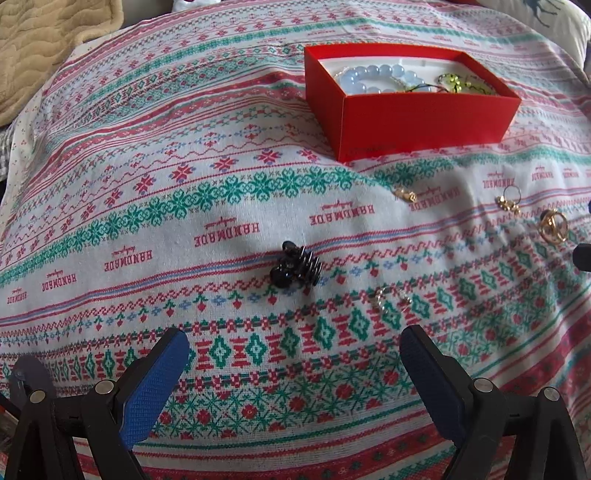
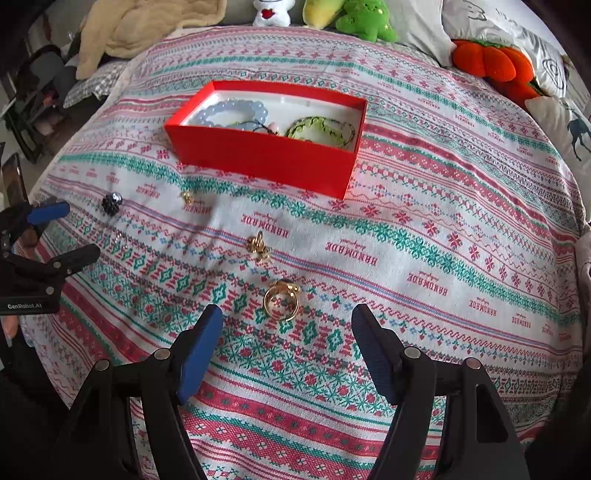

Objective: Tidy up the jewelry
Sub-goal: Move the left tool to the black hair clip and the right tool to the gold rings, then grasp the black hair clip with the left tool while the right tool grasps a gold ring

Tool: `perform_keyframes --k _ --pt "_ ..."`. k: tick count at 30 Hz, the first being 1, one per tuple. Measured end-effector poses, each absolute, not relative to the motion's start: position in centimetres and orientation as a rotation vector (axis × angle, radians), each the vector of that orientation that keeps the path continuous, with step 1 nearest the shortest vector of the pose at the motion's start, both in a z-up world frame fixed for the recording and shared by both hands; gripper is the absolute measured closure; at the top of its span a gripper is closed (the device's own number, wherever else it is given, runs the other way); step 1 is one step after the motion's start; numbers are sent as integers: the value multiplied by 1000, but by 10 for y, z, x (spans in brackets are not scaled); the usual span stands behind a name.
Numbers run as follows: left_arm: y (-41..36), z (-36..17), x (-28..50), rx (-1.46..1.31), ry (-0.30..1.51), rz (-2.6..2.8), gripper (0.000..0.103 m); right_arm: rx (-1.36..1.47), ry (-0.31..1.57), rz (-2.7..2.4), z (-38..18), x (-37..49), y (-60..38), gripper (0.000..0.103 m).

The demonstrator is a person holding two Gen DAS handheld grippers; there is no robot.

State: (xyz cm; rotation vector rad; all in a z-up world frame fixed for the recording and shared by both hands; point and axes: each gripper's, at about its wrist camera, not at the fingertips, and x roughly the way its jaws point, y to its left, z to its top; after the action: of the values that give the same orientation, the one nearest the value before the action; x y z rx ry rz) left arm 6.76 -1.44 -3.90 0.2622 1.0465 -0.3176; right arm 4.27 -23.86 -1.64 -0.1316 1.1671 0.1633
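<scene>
A bed under a patterned cloth (image 2: 443, 221), plush toys (image 2: 365, 18) beyond.

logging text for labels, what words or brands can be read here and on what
"HANDMADE": printed over and over in red, upside down in both views, on the patterned cloth over the bed.
"GenRobot.AI": white letters on the black body of the left gripper, seen from the right wrist view.
Small script line beside each "HANDMADE": too small to read.
Faint print low on the front of the red box: too blurred to read.

Left claw (image 1: 293, 339) and right claw (image 2: 286, 325) agape, angled downward.
</scene>
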Motion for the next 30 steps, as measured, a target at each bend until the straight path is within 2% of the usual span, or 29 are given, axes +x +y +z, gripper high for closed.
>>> perform_keyframes --k 4,6,10,13,23,26,30 --pt "-11 -51 70 275 1047 -328 7 -137 1212 174 -38 36 -238 28" --pt "-8 -55 70 274 1023 -332 1 -147 1209 177 -45 33 -238 27" --pt "-1 -65 67 270 928 -382 0 -139 1168 175 -50 26 -245 11" --pt "1 -65 70 253 929 -399 0 -100 1134 179 -57 19 -256 1" --pt "3 -64 81 234 931 -411 0 -126 1057 195 -62 10 -260 0" --pt "4 -63 84 224 922 -412 7 -129 1062 192 -59 16 -260 0" --pt "5 -58 88 205 907 -409 26 -134 1064 190 -58 25 -257 0"
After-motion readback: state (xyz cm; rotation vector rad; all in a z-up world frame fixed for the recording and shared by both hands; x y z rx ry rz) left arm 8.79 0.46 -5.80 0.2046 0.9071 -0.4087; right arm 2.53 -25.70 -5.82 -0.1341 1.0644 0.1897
